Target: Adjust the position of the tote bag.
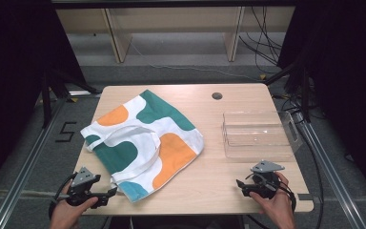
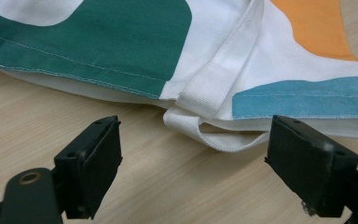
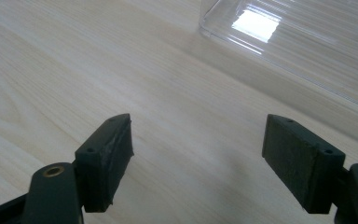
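Lying flat on the worktop (image 1: 209, 186), left of centre, with straps on top: tote (image 1: 143, 140). Facing its near hem and strap loop (image 2: 214, 135) from just beside: left gripper (image 1: 108, 194), jaws released, nothing between, placed for a likely pinch. Hovering over bare wood near the clear bin (image 1: 257, 136): right gripper (image 1: 242, 187), jaws released, empty.

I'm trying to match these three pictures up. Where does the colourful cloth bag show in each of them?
High view: the tote bag lies flat at the left-middle of the table.
Left gripper view: its corner with the white strap and blue patch crosses the top, just beyond the open left gripper.
Right gripper view: not in it; the clear plastic tray sits top right.
Shared landmark: the pale wooden tabletop.
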`<state>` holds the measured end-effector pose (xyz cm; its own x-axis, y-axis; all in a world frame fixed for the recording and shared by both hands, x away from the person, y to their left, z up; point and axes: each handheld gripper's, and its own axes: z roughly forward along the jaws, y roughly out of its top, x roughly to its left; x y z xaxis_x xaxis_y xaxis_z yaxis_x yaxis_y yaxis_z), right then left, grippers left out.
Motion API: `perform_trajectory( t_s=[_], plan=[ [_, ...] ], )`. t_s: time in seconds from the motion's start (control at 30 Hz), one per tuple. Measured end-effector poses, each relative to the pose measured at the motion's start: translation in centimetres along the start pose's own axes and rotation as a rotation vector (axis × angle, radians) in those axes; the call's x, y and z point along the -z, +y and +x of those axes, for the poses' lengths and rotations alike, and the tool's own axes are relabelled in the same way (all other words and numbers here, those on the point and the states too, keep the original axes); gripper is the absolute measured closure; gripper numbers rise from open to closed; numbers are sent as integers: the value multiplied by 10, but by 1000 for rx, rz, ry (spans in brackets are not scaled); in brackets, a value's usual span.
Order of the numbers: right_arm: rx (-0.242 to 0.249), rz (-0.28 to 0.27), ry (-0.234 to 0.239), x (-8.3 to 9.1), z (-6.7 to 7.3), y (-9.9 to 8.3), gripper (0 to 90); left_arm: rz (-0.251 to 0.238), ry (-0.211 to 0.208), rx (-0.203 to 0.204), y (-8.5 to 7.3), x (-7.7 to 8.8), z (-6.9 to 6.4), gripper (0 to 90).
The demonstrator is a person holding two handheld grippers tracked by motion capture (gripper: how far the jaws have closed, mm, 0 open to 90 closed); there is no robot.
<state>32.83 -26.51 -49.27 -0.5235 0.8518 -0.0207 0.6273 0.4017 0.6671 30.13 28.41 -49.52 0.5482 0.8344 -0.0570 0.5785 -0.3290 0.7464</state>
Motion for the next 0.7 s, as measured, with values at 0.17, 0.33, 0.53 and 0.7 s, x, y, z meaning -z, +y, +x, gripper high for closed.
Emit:
perform_trajectory(
  t_s=[0.17,0.33,0.53,0.7],
  plan=[
    [3,6,1,-2,0,-1,250,-1,-2,2,0,0,0,174],
    [39,-4,-10,-4,-4,-1,250,7,-8,-3,0,0,0,180],
    [24,6,-14,-4,-4,-2,250,2,-5,-22,0,1,1,187],
    [26,2,-13,-4,-4,-2,251,19,-10,-28,1,3,0,197]
  ],
)
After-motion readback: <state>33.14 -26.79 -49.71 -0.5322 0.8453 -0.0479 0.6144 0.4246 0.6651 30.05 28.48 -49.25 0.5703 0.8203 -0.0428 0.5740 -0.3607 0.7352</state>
